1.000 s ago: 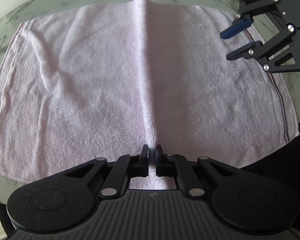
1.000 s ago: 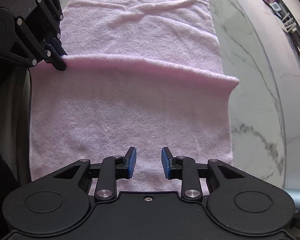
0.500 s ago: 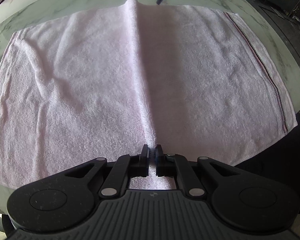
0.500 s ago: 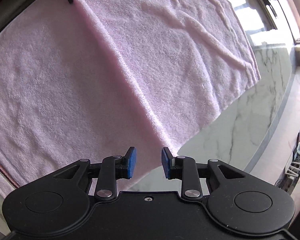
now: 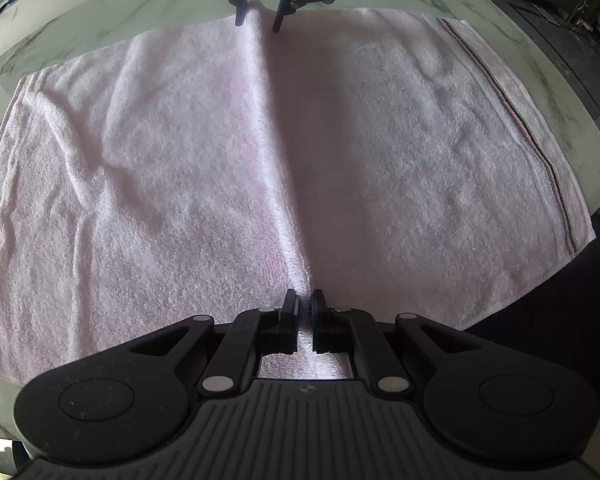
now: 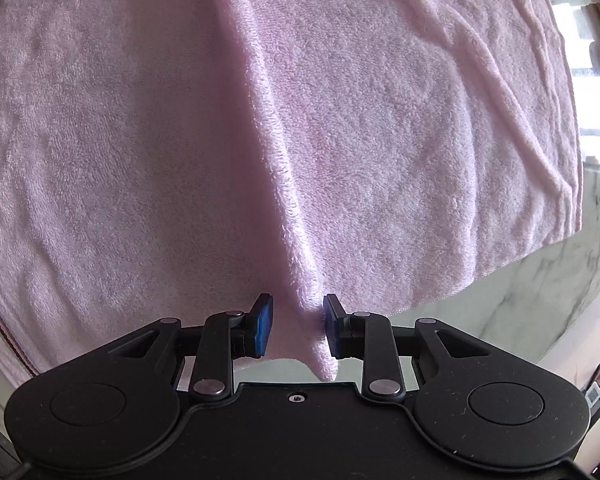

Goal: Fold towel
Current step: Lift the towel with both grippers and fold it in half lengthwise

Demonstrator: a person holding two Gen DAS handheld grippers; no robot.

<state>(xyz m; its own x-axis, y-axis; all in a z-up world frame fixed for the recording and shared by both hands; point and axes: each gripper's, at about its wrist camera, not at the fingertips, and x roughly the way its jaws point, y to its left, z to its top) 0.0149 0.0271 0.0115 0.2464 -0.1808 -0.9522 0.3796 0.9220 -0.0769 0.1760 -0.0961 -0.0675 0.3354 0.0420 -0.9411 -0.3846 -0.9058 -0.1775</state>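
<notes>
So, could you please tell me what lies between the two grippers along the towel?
A raised ridge of the pink towel runs from left gripper to right gripper, seen in the left wrist view.

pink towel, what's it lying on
The pink towel lies spread on a white marble table, which shows around its edges. The tabletop beneath the cloth is covered, so anything under it cannot be seen.

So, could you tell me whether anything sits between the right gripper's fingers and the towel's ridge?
Nothing visible does. The right gripper is closing with the towel ridge already between its fingers, a small gap left on each side.
</notes>
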